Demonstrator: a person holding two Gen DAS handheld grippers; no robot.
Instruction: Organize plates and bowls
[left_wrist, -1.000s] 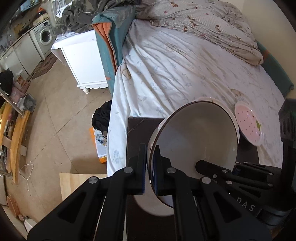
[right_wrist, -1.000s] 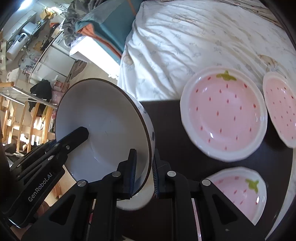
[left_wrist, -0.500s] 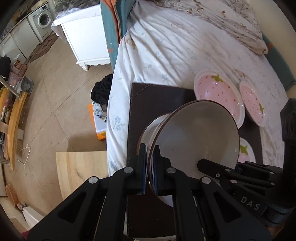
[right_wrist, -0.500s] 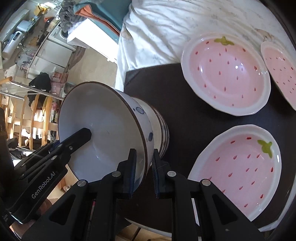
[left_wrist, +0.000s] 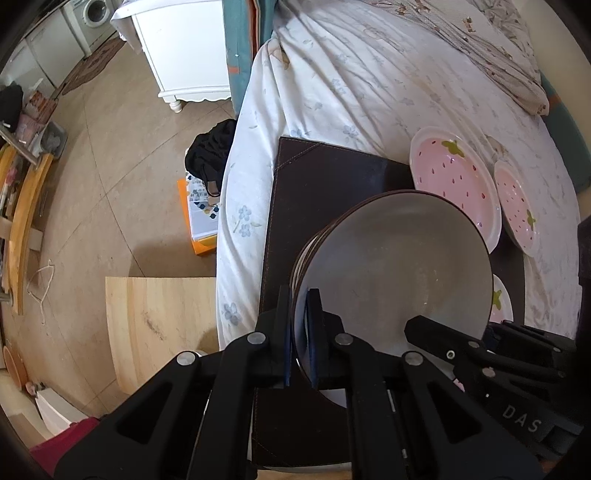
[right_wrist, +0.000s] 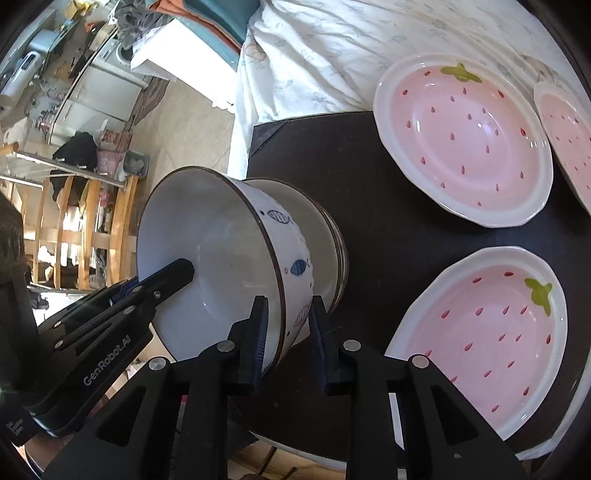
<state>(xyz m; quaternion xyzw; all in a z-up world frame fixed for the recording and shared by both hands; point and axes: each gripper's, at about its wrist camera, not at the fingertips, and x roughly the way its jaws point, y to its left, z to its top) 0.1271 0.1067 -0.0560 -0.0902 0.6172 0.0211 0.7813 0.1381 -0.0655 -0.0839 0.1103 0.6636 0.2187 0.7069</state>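
Observation:
A white bowl with a brown rim and blue fish marks sits in a stack of like bowls on a dark mat. My left gripper pinches its left rim, a finger on each side. My right gripper straddles the near rim with its fingers spread a little off the wall. The bowl also shows in the left wrist view. Pink strawberry plates lie on the mat: one far, one near, and a third at the right edge.
The mat lies on a bed with a white flowered sheet. Left of the bed is tiled floor with a white cabinet, a black garment, an orange box and a wooden board.
The bowl held by both grippers came down onto the stack of bowls on the mat. The right gripper's fingers have spread apart at the rim.

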